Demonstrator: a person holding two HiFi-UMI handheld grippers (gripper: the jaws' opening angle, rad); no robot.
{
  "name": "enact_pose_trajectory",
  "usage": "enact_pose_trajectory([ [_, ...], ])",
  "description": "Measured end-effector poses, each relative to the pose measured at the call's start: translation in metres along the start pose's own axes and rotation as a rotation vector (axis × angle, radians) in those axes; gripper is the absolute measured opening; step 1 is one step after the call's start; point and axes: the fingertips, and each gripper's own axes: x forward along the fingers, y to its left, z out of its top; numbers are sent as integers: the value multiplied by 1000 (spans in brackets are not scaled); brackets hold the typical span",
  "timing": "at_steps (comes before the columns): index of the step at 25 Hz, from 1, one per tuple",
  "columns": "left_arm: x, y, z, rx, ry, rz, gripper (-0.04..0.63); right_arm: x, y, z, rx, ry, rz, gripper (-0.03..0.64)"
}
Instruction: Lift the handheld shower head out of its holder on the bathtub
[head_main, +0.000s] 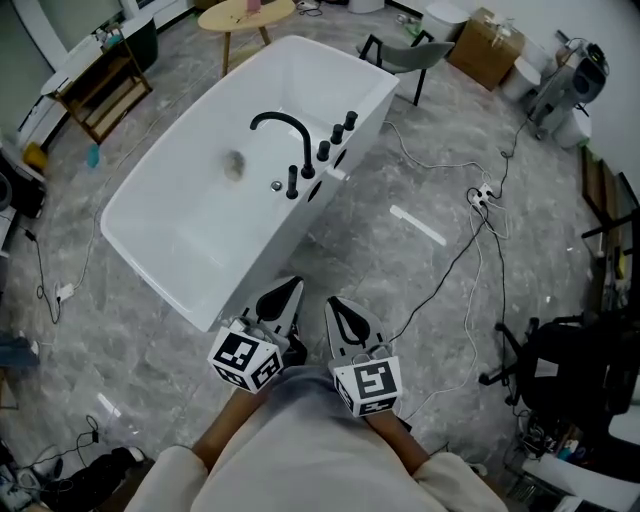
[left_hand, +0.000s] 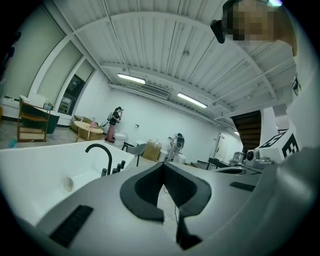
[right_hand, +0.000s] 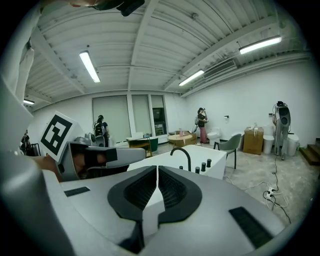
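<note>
A big white bathtub (head_main: 180, 230) sits slantwise on the grey floor (head_main: 400, 270). On one long edge stands a row of black things: a curved tap (head_main: 283, 124), three short knobs (head_main: 337, 134), and the shower head (head_main: 292, 182).

The shower head looks like a thin black stick. It stands straight up in its holder on the tub edge, so its long side runs up and down and its top points at the ceiling. It is the piece at the end of the row nearest the person, just beside the foot of the tap. Nothing touches it.

The person stands at the near end of the tub. The left gripper (head_main: 290, 290) and the right gripper (head_main: 335, 305) are side by side, both pointing toward the tub and well apart from the shower head. The left gripper's black fingers (left_hand: 150, 187) are pressed together with nothing in them. The right gripper's fingers (right_hand: 172, 190) are closed up too, and they hold nothing.

Each gripper has a cube (head_main: 243, 358) with black and white square shapes on it; these are patterns, not words. A brown box (head_main: 487, 48) sits far behind the tub, and any print on it is too small to read. A grey chair (head_main: 405, 55) is near it.
</note>
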Motion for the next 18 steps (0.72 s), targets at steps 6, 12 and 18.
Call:
enact_pose_trajectory([
  [6,13,38,19,-57,-18,-34,5,42,3,19,-12,6,-12,20],
  [12,17,63,25,-71,-30,-54,5,72,9,28,-14,16,-13,20],
  [18,21,76,19,-98,-17,-64,5,86,13,27,-7,32,-8,20],
])
